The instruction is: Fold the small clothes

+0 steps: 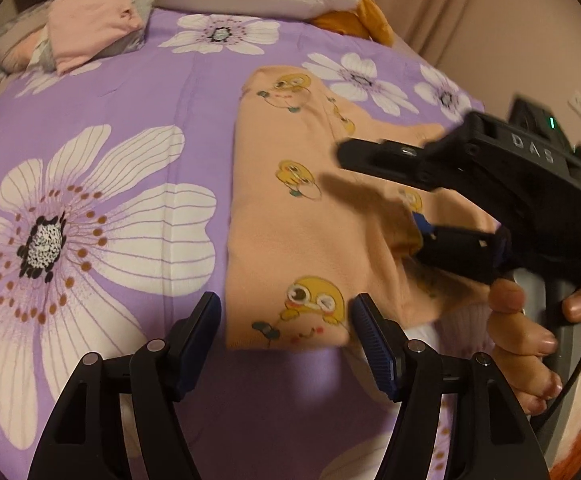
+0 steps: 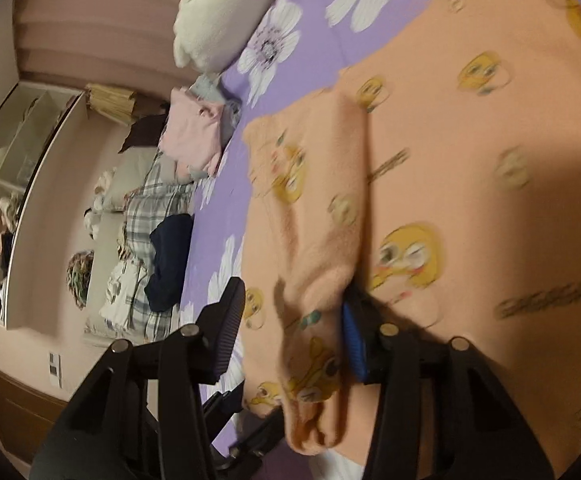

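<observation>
Peach top is lying lengthwise away from the open, empty left gripper, while the half-open right gripper is straddling its sleeve.

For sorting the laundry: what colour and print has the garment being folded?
Peach garment with yellow cartoon faces, clearest in the left wrist view.
</observation>
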A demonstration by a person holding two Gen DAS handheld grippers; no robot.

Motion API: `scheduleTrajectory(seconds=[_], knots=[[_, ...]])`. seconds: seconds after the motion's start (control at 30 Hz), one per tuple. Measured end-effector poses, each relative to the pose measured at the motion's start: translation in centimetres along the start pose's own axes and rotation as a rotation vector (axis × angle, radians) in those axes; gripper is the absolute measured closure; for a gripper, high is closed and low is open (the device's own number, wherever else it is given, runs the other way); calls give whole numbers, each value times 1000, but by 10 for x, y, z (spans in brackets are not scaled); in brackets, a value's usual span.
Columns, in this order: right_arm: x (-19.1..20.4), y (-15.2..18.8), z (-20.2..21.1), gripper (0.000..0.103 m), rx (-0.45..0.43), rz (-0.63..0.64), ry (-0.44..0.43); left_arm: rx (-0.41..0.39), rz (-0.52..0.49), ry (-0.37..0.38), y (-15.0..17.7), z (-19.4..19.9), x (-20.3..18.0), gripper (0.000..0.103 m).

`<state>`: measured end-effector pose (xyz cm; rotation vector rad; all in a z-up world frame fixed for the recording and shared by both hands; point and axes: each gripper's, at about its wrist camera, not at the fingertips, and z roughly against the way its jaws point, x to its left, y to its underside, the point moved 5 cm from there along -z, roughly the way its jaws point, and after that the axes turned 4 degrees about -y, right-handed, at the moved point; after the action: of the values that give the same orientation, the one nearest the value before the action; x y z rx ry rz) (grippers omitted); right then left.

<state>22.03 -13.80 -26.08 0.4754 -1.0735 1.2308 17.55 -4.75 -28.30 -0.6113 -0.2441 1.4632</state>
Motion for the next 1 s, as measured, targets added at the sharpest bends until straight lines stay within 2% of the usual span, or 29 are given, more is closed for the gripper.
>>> scheduleTrajectory(seconds=[0.07,0.1,0.13,0.17,0.23,0.37,0.43,0.53,0.6,0.7,0.77,0.87,0.93,1.0], knots=[[7,3,-8,56,5,65,30,3,11,10,1,1,0,36],[8,4,-13,61,8,81,41,2,19,18,1,1,1,36],[6,3,-18,73,12,88,54,3,31,31,1,2,3,36],[3,3,-23,80,14,85,68,4,42,45,1,3,5,36],[-5,0,-27,91,4,51,60,10,55,75,2,4,7,36],[-8,-11,-8,91,-59,-19,-36,19,52,124,3,8,6,36],[-8,-16,10,91,-117,-40,-75,30,51,171,4,10,0,36],[-16,-24,34,92,-182,-75,-114,32,20,197,5,13,-10,36],[-25,-24,42,91,-197,-109,-120,31,-16,168,7,11,-17,35],[-32,-24,46,91,-207,-148,-132,11,-89,61,8,1,-32,35],[-27,-24,52,92,-219,-130,-137,-11,-112,13,8,-3,-37,35],[-21,-25,65,92,-260,-93,-114,-38,-56,8,4,-6,-32,37],[-25,-26,71,92,-280,-101,-101,-49,-3,14,2,-5,-24,55],[-34,-26,79,91,-304,-126,-83,-46,76,23,-1,-5,-11,64]])
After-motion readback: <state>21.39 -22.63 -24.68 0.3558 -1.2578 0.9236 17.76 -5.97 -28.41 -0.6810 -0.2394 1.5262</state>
